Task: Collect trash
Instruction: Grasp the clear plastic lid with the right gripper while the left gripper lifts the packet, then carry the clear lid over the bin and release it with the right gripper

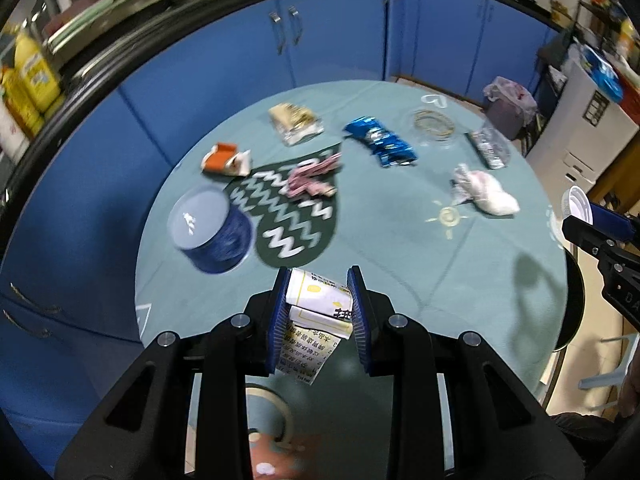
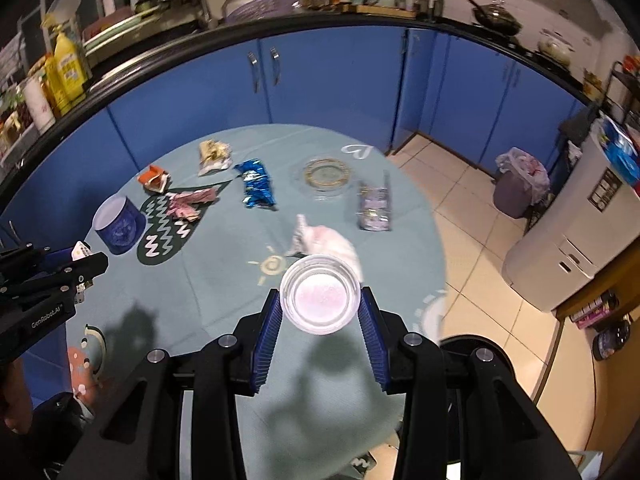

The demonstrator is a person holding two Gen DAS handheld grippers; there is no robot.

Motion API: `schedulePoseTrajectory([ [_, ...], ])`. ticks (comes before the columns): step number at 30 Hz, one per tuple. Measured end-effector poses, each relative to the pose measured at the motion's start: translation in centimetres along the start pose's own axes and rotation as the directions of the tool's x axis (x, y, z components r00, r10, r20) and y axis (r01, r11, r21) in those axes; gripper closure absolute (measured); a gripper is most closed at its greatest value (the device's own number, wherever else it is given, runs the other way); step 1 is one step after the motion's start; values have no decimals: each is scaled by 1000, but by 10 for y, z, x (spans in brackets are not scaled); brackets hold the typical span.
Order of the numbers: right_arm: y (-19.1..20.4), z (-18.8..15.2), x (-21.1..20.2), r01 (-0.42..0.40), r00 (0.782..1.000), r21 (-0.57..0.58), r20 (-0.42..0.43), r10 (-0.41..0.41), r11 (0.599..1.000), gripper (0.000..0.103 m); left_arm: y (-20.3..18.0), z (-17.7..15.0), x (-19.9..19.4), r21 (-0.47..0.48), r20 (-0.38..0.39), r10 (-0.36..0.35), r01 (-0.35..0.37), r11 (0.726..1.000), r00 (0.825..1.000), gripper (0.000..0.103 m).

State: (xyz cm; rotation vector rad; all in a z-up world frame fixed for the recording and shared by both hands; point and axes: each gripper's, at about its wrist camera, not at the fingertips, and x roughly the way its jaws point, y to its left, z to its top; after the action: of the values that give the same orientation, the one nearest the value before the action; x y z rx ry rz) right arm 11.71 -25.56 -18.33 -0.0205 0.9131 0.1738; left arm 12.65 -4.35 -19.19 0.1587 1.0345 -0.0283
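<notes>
My left gripper (image 1: 319, 300) is shut on a folded white paper packet (image 1: 320, 300) with yellow marks and printed text, held above the near part of the round table (image 1: 400, 248). My right gripper (image 2: 319, 308) is shut on a clear plastic cup (image 2: 319, 295), held above the table with its mouth facing the camera. Loose trash lies on the table: a blue foil wrapper (image 1: 380, 140), a pink wrapper (image 1: 312, 178), an orange carton scrap (image 1: 224, 158), a beige wrapper (image 1: 296, 122), a crumpled white tissue (image 1: 486, 192) and a clear silvery wrapper (image 1: 488, 146).
A blue round tub (image 1: 212, 232) stands at the table's left. A glass ashtray (image 2: 326, 174) sits at the far side. A lined trash bin (image 2: 520, 184) stands on the tiled floor at the right, next to a white appliance (image 2: 576, 248). Blue cabinets (image 2: 332, 80) curve behind.
</notes>
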Motion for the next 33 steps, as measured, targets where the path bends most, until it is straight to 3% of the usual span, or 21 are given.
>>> schedulePoseTrajectory([
  [17,-106,-45,-48,78,995,202,46,-89,976,64,-123,23,-24,218,66,-44,29,976,997,73],
  [33,-171,-72,-57,104,991,327,46,-126,939,64,-210,41,-28,358,92,-86,48,933,992,73],
])
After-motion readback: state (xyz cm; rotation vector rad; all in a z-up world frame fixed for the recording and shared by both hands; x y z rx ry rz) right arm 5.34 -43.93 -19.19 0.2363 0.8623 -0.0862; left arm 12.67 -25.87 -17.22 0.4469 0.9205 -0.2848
